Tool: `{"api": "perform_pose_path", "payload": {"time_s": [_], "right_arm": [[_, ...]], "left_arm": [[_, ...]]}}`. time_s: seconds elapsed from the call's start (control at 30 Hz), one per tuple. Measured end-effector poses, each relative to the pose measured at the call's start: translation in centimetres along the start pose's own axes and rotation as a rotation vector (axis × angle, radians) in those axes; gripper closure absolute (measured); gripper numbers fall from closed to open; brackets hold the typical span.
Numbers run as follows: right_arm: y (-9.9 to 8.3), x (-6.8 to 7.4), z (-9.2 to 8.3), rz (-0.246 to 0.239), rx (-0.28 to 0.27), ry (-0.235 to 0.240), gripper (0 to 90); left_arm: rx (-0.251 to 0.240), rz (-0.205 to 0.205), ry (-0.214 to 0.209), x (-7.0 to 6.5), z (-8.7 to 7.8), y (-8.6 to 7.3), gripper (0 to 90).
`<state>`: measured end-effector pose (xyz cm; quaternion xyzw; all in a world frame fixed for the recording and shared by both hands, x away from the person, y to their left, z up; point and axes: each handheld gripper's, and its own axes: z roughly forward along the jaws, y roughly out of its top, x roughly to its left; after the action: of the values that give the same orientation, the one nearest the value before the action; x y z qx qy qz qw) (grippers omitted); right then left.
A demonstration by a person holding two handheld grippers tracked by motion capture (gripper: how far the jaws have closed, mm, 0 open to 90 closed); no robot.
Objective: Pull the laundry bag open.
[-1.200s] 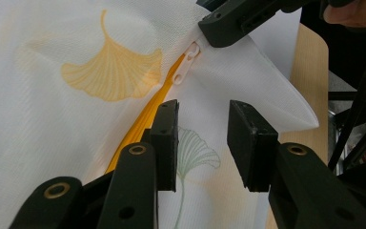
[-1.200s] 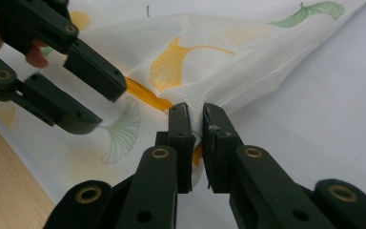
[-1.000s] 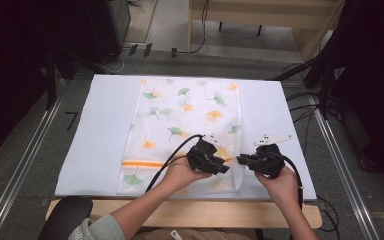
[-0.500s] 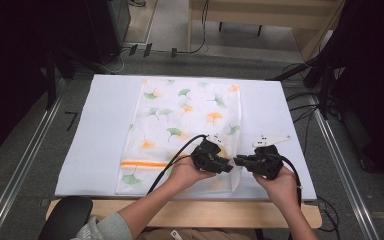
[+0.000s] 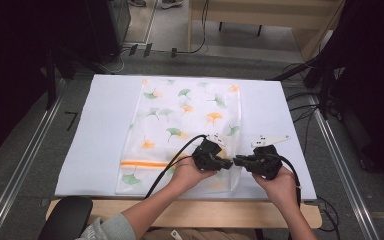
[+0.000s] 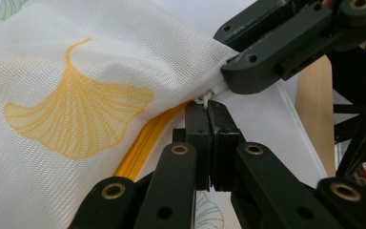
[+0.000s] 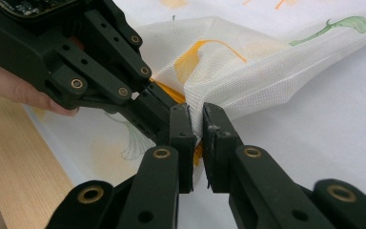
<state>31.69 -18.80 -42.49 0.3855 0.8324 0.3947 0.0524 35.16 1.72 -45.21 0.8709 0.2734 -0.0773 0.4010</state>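
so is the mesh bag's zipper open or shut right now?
Cannot tell. The left gripper is shut on the white zipper pull at the mesh bag's corner; the orange zipper is mostly hidden.

A white table cover (image 5: 105,130), wooden table edge (image 5: 200,212), black chair (image 5: 67,217), floor cables (image 5: 305,107).

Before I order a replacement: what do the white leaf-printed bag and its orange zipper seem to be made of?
The white leaf-printed bag looks like fine synthetic mesh: its woven grid shows and it is semi-sheer. The orange zipper seems to be plastic with a fabric tape, though that is hard to tell.
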Motion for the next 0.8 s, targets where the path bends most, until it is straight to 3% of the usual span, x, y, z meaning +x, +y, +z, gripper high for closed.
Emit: {"api": "perform_pose_path", "payload": {"time_s": [0.23,0.43,0.8], "right_arm": [[0.0,-0.1,-0.1,0.015,-0.005,-0.001,85.1],[-0.1,0.0,-0.1,0.012,-0.001,-0.003,85.2],[-0.1,-0.3,-0.4,0.013,-0.009,-0.008,85.3]], "left_arm": [[-0.004,-0.015,-0.006,0.0,-0.1,0.0,90.0],[0.022,0.005,0.012,0.1,-0.3,0.0,90.0],[0.051,-0.041,0.030,1.6,-1.0,-0.4,90.0]]}}
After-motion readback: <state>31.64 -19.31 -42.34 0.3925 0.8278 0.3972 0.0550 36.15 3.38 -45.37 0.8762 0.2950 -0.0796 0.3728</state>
